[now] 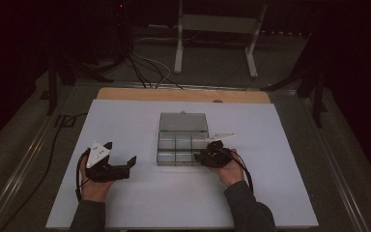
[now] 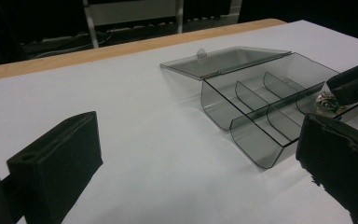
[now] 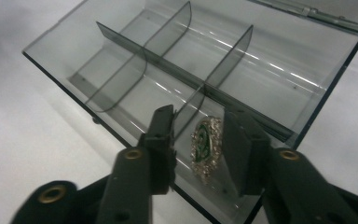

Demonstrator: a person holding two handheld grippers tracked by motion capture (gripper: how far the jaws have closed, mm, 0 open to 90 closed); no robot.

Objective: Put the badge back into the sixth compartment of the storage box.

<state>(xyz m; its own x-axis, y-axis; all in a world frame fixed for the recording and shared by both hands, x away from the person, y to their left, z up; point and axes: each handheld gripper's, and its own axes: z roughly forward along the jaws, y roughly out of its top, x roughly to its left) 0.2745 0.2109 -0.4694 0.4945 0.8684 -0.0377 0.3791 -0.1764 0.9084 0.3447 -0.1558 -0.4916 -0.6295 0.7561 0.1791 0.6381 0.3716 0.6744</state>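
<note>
Hovering released, right claw [image 3: 198,140] straddling an oval green-and-silver brooch [image 3: 206,145] in the clear smoky plastic compartment box [image 3: 121,51], lower centre; left claw [image 2: 200,163] resting released.

We can read no text, label, brand, number or sign anywhere: nothing legible on the box [image 1: 182,140], the grippers or the table [image 1: 125,203].

Your green, silver-rimmed brooch [image 3: 206,145] lies in the near right corner compartment of the open clear box [image 3: 121,60].
</note>
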